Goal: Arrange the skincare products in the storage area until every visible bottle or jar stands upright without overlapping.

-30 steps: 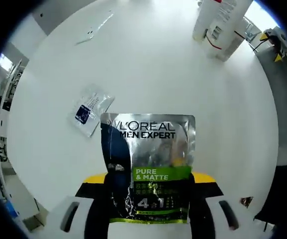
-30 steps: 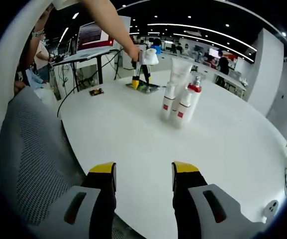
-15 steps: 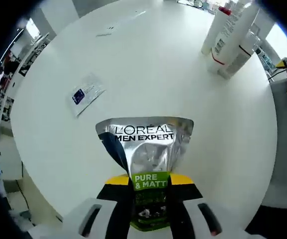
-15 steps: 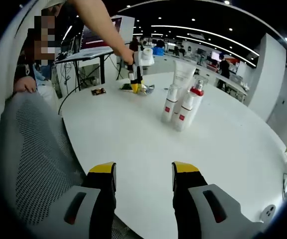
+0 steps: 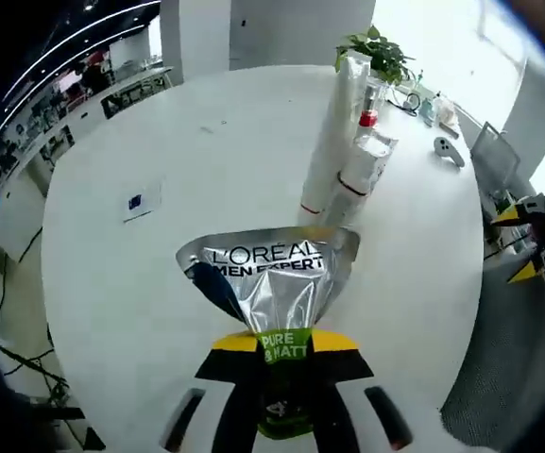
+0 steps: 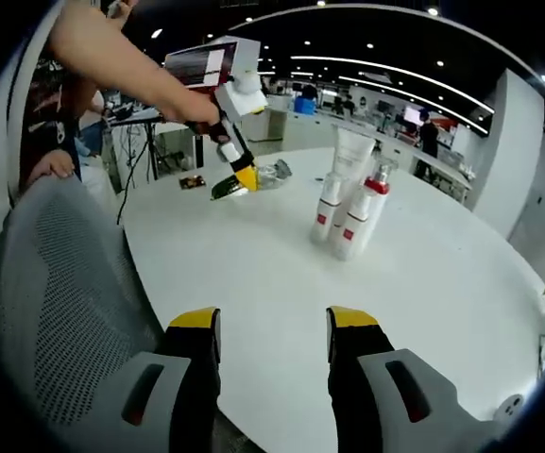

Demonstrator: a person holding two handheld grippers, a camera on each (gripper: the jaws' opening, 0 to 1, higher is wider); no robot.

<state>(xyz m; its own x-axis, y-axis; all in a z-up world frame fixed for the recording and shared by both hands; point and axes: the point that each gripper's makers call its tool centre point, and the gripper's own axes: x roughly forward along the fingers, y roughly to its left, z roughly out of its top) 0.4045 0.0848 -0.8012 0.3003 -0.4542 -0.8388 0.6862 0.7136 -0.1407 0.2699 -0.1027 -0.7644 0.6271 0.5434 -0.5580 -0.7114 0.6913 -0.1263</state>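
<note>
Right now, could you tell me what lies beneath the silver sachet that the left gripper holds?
The silver sachet hangs lifted in the left gripper; bare white table shows around it. The patch directly underneath is covered.

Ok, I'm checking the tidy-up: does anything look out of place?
Yes: the L'Oreal sachet is clamped in the left gripper, lifted off the table, and a small blue sachet lies flat, apart from the upright bottles.

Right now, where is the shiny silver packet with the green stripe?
The shiny silver L'Oreal sachet is pinched in the left tool, lifted above the round white table, just in front of the standing white bottles.
</note>
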